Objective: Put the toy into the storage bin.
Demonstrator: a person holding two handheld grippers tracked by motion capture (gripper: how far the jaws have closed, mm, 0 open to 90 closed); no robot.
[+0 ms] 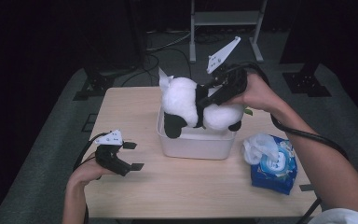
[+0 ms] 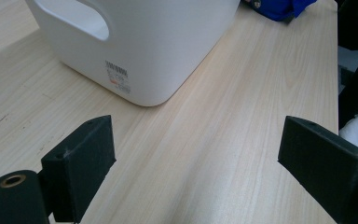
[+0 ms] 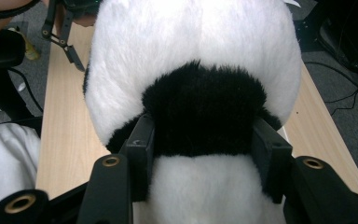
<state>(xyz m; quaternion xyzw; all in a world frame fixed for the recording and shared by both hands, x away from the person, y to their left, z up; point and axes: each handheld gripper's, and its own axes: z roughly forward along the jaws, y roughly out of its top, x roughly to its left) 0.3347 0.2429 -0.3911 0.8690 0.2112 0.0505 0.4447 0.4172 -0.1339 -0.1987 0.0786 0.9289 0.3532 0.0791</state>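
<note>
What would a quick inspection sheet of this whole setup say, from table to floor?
Surface: pale wood table, bare in front.
Job's things: plush panda held over the white bin.
Clutter: blue wipes pack near the right edge.
Grippers: right gripper clamps the panda's black band; left gripper open, empty, low over the table.
Cables: black cable trails past the right forearm.
Surroundings: grey floor, metal stand behind.

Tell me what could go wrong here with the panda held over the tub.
The right hand-held gripper pinches only the soft black band of the plush panda; fur may slip. The panda looks about as wide as the white tub, so pushing it in could shove the tub, which nothing steadies: the left hand-held gripper is open, apart.
</note>
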